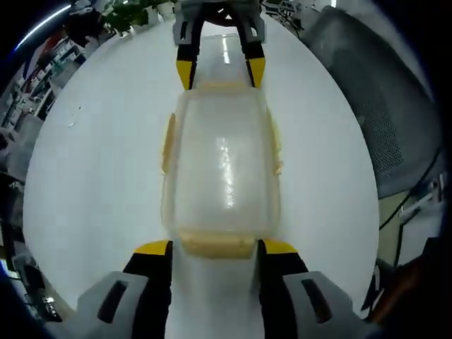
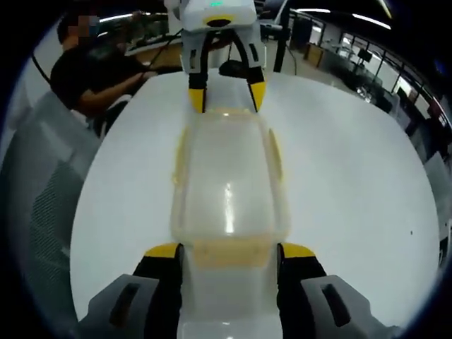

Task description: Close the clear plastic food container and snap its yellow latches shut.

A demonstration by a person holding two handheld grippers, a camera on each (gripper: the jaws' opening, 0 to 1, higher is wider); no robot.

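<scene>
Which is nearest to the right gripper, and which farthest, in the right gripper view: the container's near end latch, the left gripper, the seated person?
1. Near end latch, between the right gripper's jaws.
2. Left gripper, at the container's far end.
3. Seated person, beyond the table, upper left.

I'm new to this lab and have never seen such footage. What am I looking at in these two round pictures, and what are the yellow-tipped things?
These are two fisheye cameras, one riding on each of a person's hand-held tongs. In the left gripper view, the left tongs rise from the bottom; the right tongs face them from the top. The right gripper view is the reverse: the right tongs at the bottom, the left tongs opposite. Between them, on a white table, lies a clear plastic container with its lid on and yellow latches at its ends and sides. Both tongs are open, each straddling one end latch. A person sits behind the table.
</scene>
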